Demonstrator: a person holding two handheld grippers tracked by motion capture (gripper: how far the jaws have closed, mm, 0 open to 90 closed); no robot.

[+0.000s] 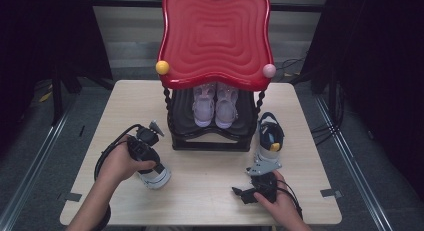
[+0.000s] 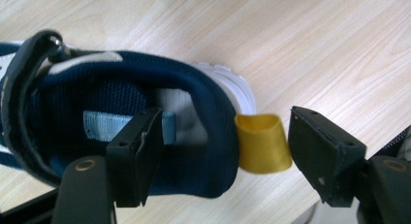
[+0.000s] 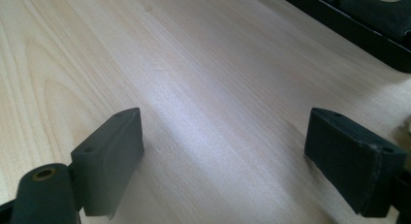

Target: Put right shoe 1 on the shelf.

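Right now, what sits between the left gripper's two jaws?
In the left gripper view, the heel collar of the navy shoe and its yellow pull loop lie between the open jaws of the left gripper.

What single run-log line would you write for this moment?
left tool open astride navy shoe heel and yellow tab | right tool open above table | pink shoes on rack

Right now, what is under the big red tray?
Two pale pink shoes stand side by side on the black shelf beneath the red tray. The tray covers their far ends.
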